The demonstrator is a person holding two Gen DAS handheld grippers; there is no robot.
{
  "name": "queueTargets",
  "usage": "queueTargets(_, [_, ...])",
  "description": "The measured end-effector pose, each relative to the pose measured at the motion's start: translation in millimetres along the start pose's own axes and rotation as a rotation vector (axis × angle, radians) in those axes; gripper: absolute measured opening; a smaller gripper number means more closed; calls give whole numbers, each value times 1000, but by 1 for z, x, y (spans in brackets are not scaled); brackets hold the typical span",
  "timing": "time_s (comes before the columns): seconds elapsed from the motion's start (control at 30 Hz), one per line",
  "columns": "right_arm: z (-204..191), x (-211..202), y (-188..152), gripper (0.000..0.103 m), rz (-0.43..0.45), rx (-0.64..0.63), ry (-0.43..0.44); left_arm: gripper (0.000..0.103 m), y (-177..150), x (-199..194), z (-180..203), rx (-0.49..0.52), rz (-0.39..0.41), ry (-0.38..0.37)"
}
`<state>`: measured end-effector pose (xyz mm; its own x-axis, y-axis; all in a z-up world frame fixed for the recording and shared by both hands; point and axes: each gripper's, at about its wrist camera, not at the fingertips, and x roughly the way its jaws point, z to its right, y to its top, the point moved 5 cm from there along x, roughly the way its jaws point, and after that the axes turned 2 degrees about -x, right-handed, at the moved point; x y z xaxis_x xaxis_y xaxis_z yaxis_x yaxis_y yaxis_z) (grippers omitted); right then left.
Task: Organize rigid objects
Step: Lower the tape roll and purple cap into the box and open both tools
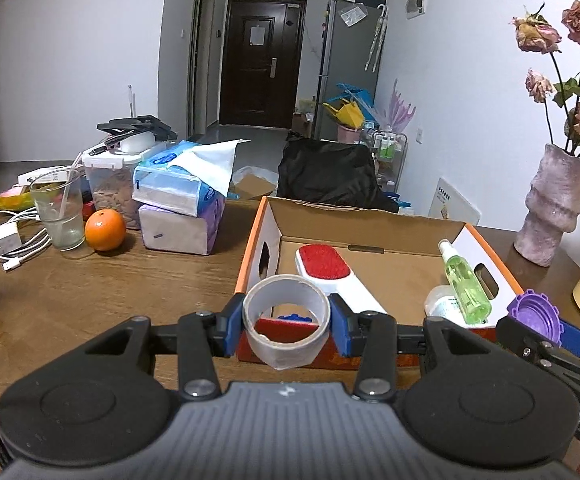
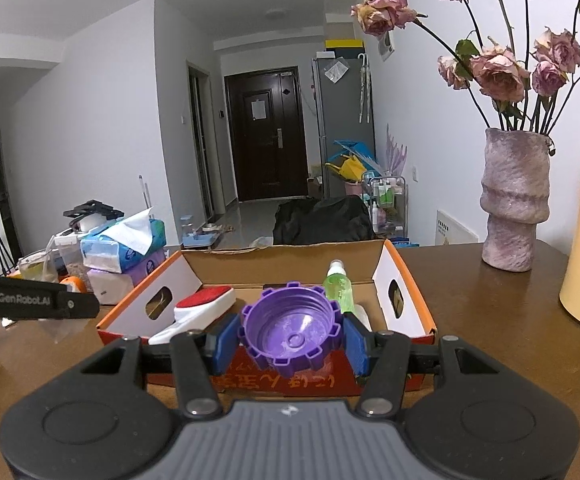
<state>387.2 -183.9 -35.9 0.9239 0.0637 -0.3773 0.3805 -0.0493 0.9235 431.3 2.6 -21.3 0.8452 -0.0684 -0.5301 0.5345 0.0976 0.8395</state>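
Left gripper (image 1: 285, 322) clamping tape roll (image 1: 285, 312), right gripper (image 2: 290, 338) clamping purple cap (image 2: 290, 330), both hovering at near edge of cardboard box (image 1: 370, 216); carrying each past that edge before releasing, avoiding lint brush (image 1: 322, 266) and spray bottle (image 1: 464, 284) inside

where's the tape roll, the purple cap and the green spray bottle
tape roll (image 1: 285, 344), left wrist view, on its front outer band
purple cap (image 2: 290, 330), right wrist view, on its hollow inside
green spray bottle (image 1: 466, 284), left wrist view, on its clear green body
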Motion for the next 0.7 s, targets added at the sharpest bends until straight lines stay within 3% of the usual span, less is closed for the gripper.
queueTargets(0.7, [10,41,14,54,-6,5,-9,45,20,39,31,28,22,19])
